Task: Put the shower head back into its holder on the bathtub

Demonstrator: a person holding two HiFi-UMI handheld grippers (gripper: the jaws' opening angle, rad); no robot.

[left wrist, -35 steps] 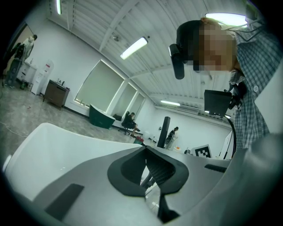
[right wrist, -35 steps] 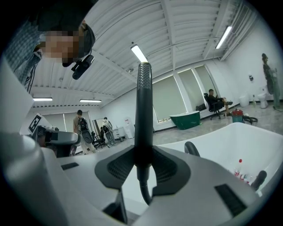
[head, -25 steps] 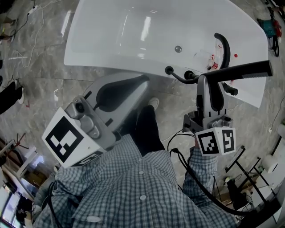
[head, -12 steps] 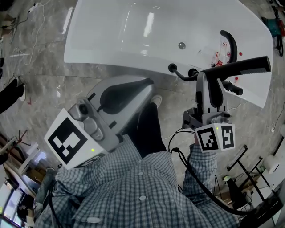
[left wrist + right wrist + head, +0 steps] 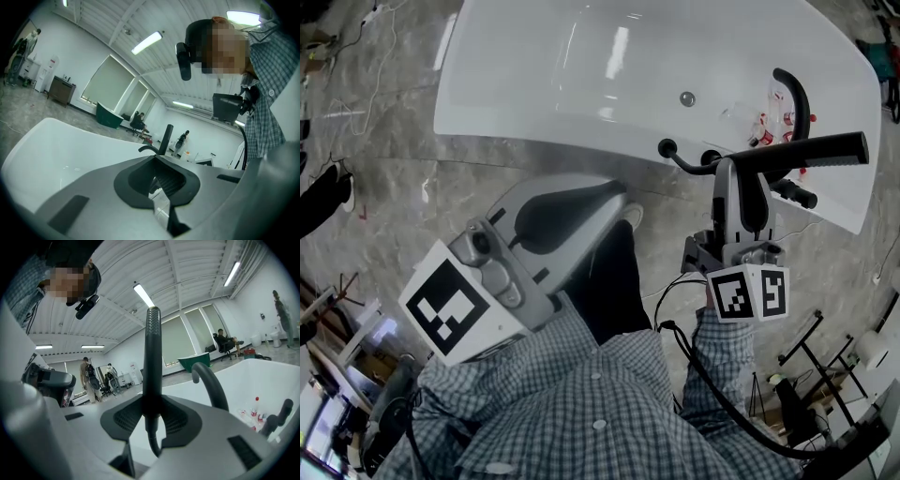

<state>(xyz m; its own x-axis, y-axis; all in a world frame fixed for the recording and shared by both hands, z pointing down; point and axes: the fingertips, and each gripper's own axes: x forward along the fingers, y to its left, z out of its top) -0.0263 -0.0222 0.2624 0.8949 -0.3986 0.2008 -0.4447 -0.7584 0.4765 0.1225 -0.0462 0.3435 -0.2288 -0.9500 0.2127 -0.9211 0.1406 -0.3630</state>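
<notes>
— What's under you?
— Grey marbled floor (image 5: 384, 187). My shoe (image 5: 633, 214) stands on it, and thin cables (image 5: 380, 37) trail across it at the far left.
— And ahead of you?
— A white bathtub (image 5: 534, 127) stands on that floor, just past my foot. Its near rim carries a black curved spout (image 5: 797, 94) and small black round fittings (image 5: 667, 148). Inside, at the spout end, I see a few small bottles (image 5: 766, 127) with red caps. A round metal fitting (image 5: 686, 97) sits in the inner wall.

Glossy bathtub (image 5: 534, 84) (matt black shower head (image 5: 825, 148))
</notes>
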